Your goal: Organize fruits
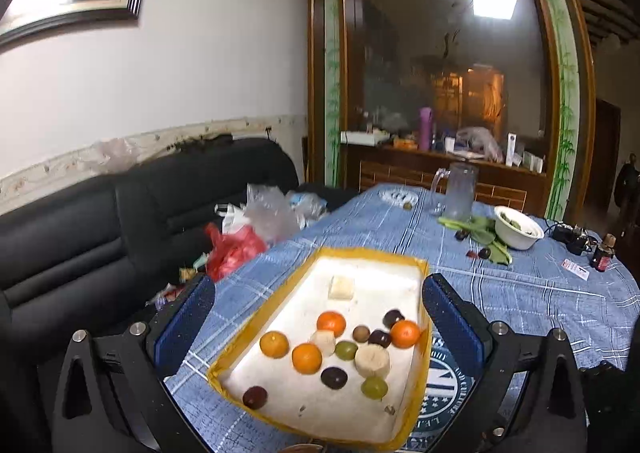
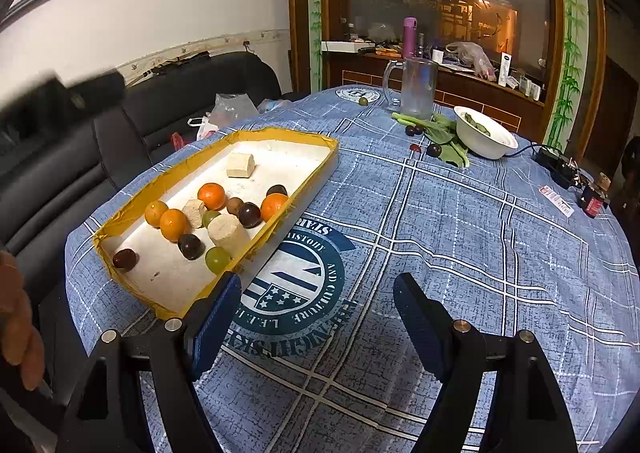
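Observation:
A yellow-rimmed white tray (image 1: 256, 317) lies on the blue checked tablecloth. In it are several oranges (image 1: 307, 358), dark round fruits (image 1: 334, 378), green grapes (image 1: 374, 387), banana chunks (image 1: 373, 361) and a pale cube (image 1: 341, 287). My left gripper (image 1: 320, 285) hangs above the tray with its jaws wide open and nothing held; the fruits lie below, between its fingers. To the right of the tray (image 2: 304, 137), my right gripper (image 2: 316, 289) stands open over the round emblem on the cloth, holding nothing. More dark fruits (image 2: 434, 150) lie loose near the leafy greens (image 2: 444, 133).
A white bowl (image 2: 484, 133) and a glass jug (image 2: 416, 87) stand at the far side of the table. A small green fruit (image 2: 363, 101) lies beyond them. Small bottles and cables (image 2: 560, 169) sit at the right edge. A black sofa (image 1: 80, 229) with plastic bags is left. A person's hand (image 2: 16, 317) shows at lower left.

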`<state>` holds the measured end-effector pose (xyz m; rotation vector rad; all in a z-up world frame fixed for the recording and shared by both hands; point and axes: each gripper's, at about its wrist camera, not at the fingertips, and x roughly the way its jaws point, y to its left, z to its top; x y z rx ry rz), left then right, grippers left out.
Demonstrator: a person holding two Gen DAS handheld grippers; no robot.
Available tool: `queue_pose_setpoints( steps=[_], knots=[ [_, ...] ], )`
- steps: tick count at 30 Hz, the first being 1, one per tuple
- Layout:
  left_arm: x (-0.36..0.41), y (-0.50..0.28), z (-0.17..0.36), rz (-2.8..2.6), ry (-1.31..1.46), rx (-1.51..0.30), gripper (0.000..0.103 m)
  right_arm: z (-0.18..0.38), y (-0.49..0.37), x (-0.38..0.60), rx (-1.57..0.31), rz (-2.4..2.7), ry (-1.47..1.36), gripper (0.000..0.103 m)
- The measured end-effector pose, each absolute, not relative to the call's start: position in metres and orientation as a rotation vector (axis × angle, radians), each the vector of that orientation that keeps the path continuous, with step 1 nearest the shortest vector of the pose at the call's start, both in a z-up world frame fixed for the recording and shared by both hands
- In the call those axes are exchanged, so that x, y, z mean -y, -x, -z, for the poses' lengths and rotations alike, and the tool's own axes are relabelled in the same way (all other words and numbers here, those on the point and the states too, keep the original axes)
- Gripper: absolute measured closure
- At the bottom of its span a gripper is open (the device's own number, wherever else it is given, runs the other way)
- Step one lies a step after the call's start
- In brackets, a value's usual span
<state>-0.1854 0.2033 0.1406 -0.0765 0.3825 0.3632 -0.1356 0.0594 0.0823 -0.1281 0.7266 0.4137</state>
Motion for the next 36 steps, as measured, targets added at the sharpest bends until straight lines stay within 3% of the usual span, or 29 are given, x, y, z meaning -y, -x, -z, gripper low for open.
queue_pose_setpoints(
  steps=[10,36],
  knots=[
    [-0.214,0.171,-0.118,-0.328,0.126,-0.539,0.0,-0.08,0.136,-0.072,-0.734,-0.423,0.156,0.019],
    [-0.232,0.147,-0.092,-0.253,0.206,-0.703,0.0,-0.06,0.126,-0.091,-0.807,-0.425,0.188,0.014]
  ],
)
